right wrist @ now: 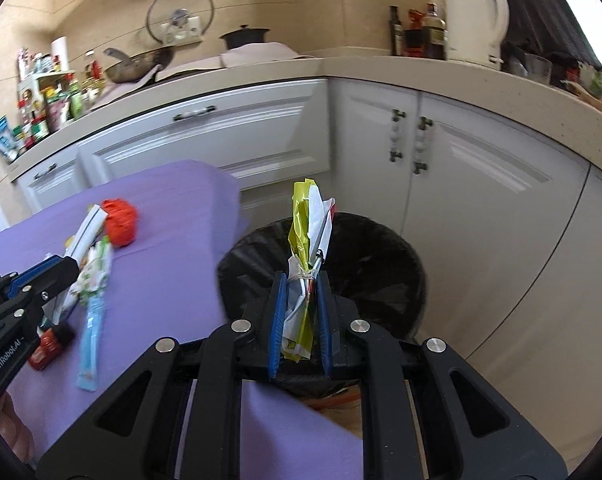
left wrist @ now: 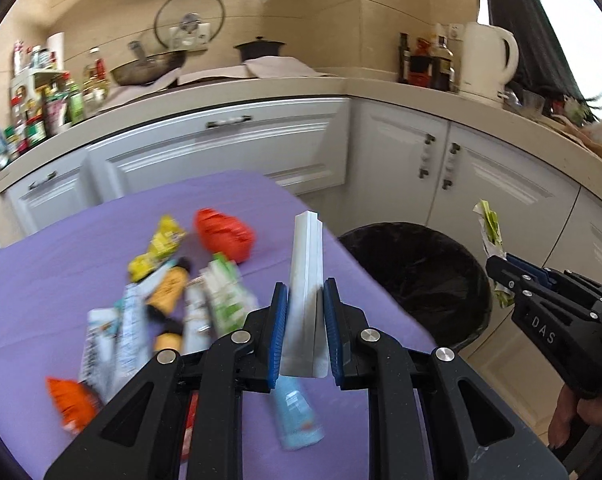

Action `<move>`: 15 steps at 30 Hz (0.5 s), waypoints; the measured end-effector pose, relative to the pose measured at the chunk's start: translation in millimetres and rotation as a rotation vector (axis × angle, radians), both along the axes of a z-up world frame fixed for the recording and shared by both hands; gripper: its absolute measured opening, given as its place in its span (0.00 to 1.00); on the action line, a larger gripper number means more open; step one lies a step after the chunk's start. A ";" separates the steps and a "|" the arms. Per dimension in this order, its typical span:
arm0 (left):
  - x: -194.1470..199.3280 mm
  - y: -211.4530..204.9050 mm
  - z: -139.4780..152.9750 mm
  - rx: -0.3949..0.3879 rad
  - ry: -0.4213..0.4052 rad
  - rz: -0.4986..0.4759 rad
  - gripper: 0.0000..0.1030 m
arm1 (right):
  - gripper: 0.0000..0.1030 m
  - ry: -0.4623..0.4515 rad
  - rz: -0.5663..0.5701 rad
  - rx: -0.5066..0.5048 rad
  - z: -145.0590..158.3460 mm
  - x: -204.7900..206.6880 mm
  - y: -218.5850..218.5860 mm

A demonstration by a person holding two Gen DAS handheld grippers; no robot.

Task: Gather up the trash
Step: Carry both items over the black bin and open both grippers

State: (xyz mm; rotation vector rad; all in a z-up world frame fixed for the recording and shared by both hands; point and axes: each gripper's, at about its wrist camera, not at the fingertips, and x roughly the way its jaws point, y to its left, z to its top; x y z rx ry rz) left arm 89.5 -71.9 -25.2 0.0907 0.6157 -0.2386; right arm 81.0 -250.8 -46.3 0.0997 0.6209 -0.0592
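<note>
My left gripper [left wrist: 304, 296] is shut on a white pouch [left wrist: 306, 272] and holds it upright above the purple table [left wrist: 61, 256]. My right gripper [right wrist: 301, 284] is shut on a crumpled yellow-and-white wrapper [right wrist: 307, 236] over the near rim of the black-lined trash bin [right wrist: 373, 264]. In the left wrist view the right gripper [left wrist: 501, 276] with its wrapper [left wrist: 489, 228] is beside the bin [left wrist: 421, 276]. Several wrappers [left wrist: 161, 300], a red crumpled bag [left wrist: 225, 234] and a light blue tube [left wrist: 297, 416] lie on the table.
White cabinets [right wrist: 481, 184] and a counter with a white kettle [right wrist: 475, 16], bottles, a pan and pot stand behind the bin. An orange packet [left wrist: 69, 404] lies near the table's left front. The left gripper [right wrist: 41, 280] shows in the right wrist view.
</note>
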 end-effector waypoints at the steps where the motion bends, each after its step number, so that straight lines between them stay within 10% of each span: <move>1: 2.3 -4.7 -1.6 0.002 0.003 -0.005 0.19 | 0.14 0.000 -0.005 0.001 -0.8 1.7 -3.5; 15: 48.3 -69.2 -18.5 0.046 0.049 -0.032 0.19 | 0.15 0.019 -0.029 0.020 -21.1 32.9 -47.2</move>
